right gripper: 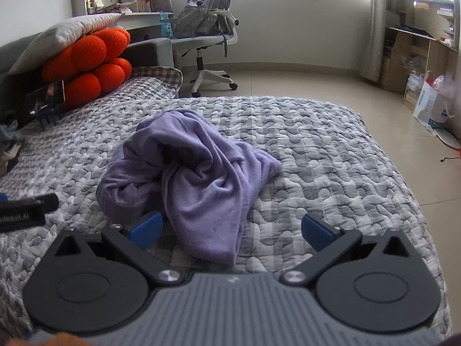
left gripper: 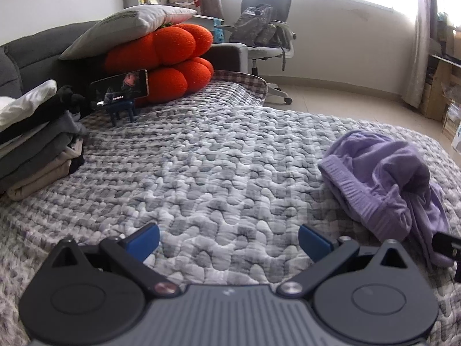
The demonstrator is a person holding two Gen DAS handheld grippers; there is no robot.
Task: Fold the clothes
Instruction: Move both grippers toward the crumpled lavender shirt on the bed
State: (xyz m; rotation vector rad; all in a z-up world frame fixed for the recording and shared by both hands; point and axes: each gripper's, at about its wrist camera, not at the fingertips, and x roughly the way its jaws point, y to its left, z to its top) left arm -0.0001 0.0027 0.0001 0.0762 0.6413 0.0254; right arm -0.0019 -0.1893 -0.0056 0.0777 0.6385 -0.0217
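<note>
On the quilted bed (right gripper: 331, 150), a crumpled purple garment (right gripper: 196, 178) is lying in a heap, and both tools are hanging low over the covers with nothing gripped. From the right wrist view, the right tool (right gripper: 230, 230) is sitting with its blue pads spread wide, and a hanging fold of the purple cloth is lying between them, just beside the left pad, though neither pad looks to be pressing on it. Over on the left wrist view, the left tool (left gripper: 229, 240) is equally wide open above bare quilt, with the garment off to its right, its ribbed hem (left gripper: 357, 193) facing this way. A stack of folded clothes (left gripper: 34, 150) is waiting at the far left edge of the bed, near the orange cushions (left gripper: 170, 60) and a phone on a stand (left gripper: 121, 89). By my reading, the job right now is getting hold of the heap so it can be spread flat. Doing that well means picking an edge, not the bunched middle: that ribbed hem is looking like the clean handle, one tool pinching each end of it, then drawing the cloth apart and laying it smooth.
</note>
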